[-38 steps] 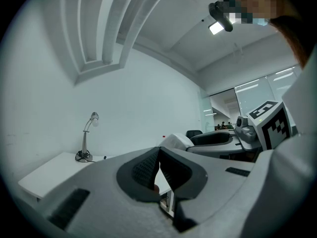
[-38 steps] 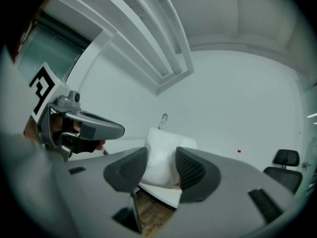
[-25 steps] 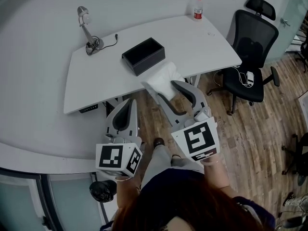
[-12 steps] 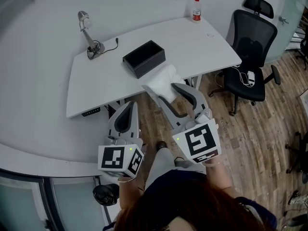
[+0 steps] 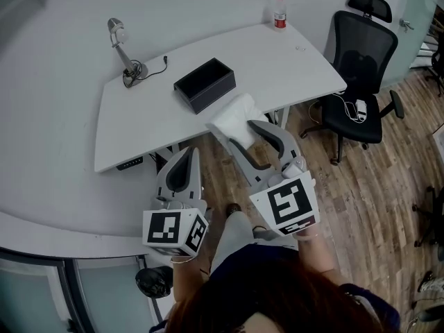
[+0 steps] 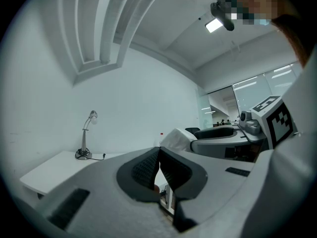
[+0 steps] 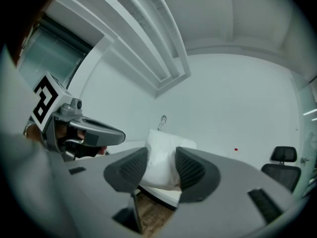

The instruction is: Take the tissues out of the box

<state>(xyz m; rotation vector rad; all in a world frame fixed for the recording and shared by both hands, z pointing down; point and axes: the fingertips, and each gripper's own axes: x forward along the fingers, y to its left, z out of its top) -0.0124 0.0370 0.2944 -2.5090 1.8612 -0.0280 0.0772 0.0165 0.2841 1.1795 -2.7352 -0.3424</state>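
In the head view, the white desk (image 5: pixel 277 68) runs slantwise, with bare top on both sides of the black box (image 5: pixel 205 84). The box sits toward the front edge, open-topped and dark inside. A lamp (image 5: pixel 125 47) stands at the desk's far left corner and a bottle (image 5: pixel 279 12) at its far right corner, both well apart from the box. An office chair (image 5: pixel 361 54) stands beside the right end, on the wooden floor (image 5: pixel 361 186).

Our right gripper (image 5: pixel 239 129) holds the white tissues (image 5: pixel 234 115) over the desk's front edge, just beside the box and outside it. Our left gripper (image 5: pixel 184 152) hangs lower, off the desk, over the floor.

In the left gripper view, the left gripper (image 6: pixel 158 151) has its jaws pressed together with nothing between them. The tissues (image 6: pixel 176 138) show to the right, ahead of the other tool.

In the right gripper view, the right gripper (image 7: pixel 161 166) has its jaws partly spread, and both pads press into the sides of the tissues (image 7: pixel 161 155). The desk edge lies just below the pack.
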